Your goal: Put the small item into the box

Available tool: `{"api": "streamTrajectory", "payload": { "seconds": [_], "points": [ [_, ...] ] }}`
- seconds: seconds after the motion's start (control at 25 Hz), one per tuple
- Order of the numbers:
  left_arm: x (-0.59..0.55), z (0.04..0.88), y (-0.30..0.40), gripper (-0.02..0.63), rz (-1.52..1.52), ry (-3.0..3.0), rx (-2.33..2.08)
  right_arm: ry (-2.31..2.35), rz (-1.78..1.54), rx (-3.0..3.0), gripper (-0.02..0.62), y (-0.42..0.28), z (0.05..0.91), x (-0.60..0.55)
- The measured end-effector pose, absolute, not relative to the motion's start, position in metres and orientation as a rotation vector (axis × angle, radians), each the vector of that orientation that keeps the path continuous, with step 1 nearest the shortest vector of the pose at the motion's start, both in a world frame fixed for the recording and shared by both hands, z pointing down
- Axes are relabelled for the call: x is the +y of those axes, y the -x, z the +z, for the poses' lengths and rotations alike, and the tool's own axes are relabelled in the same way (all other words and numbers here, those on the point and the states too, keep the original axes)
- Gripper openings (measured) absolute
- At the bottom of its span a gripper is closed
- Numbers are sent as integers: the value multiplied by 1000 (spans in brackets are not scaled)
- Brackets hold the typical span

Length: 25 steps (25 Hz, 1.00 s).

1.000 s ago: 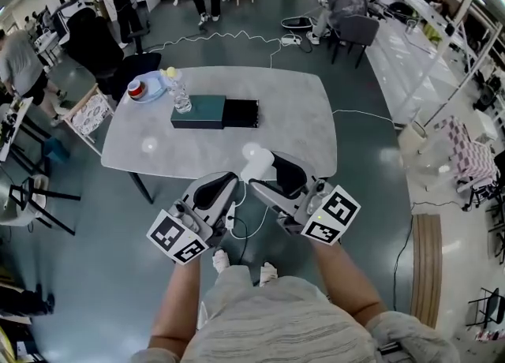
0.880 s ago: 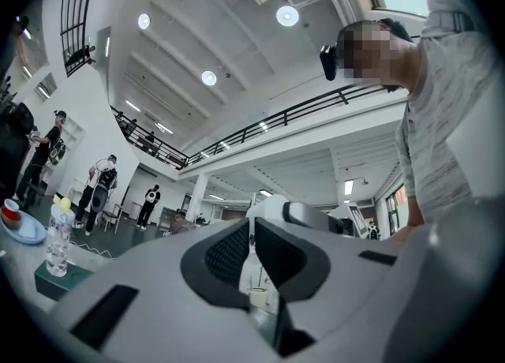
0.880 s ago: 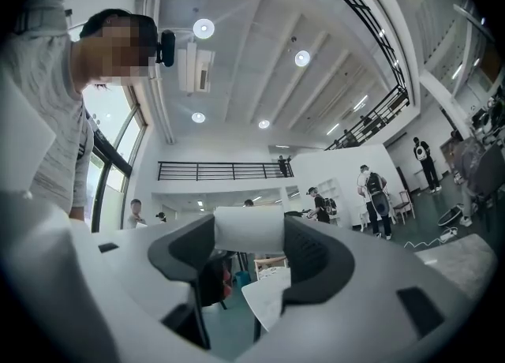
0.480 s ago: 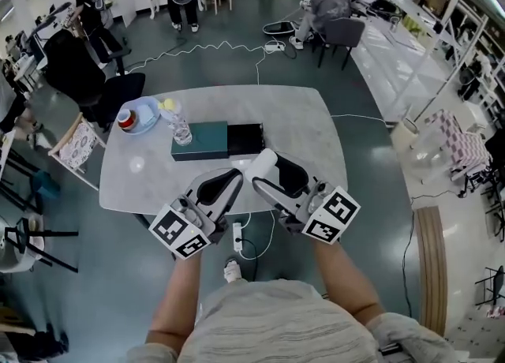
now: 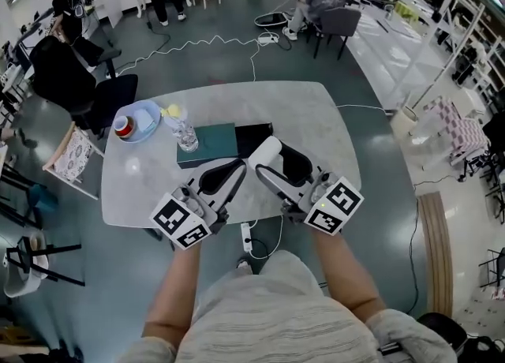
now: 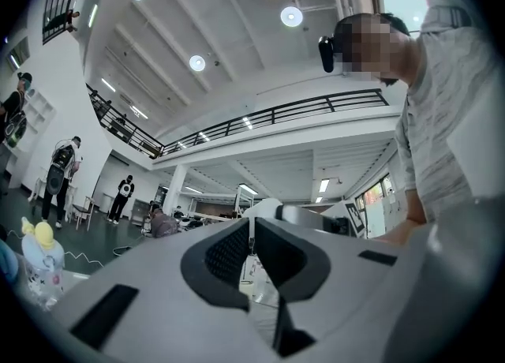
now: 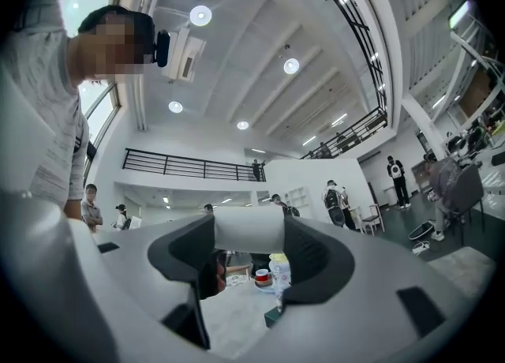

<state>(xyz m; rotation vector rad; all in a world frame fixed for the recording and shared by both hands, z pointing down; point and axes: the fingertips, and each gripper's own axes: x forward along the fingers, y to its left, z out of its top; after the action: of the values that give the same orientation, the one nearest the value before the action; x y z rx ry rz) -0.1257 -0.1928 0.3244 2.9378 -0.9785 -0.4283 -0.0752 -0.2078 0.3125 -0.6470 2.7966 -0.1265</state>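
A teal box (image 5: pixel 208 144) lies on the grey table (image 5: pixel 300 117), its black drawer (image 5: pixel 254 137) pulled out to the right. My right gripper (image 5: pixel 267 153) is shut on a small white cylinder (image 5: pixel 263 151), held just in front of the drawer. In the right gripper view the cylinder (image 7: pixel 248 229) spans the gap of the right gripper (image 7: pixel 248 235), with a corner of the box (image 7: pixel 273 316) below. My left gripper (image 5: pixel 237 169) is shut and holds nothing, beside the right one at the box's near side. The left gripper (image 6: pixel 252 237) points upward into the hall in its own view.
A clear water bottle (image 5: pixel 185 136) stands against the box's left end. A blue plate (image 5: pixel 146 125) with a red cup (image 5: pixel 122 125) sits at the table's left corner. Chairs, floor cables and several people surround the table.
Both grippers have come forward from off the table's near edge to just before the box. The right one still holds the white cylinder; the left stays shut.
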Motion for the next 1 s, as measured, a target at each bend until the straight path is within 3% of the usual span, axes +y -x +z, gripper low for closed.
{"api": "streamTrajectory", "payload": {
  "seconds": [1.0],
  "points": [
    [-375, 427, 124, 38, -467, -2625, -1284, 513, -306, 3088, 288, 58, 455, -406]
  ]
}}
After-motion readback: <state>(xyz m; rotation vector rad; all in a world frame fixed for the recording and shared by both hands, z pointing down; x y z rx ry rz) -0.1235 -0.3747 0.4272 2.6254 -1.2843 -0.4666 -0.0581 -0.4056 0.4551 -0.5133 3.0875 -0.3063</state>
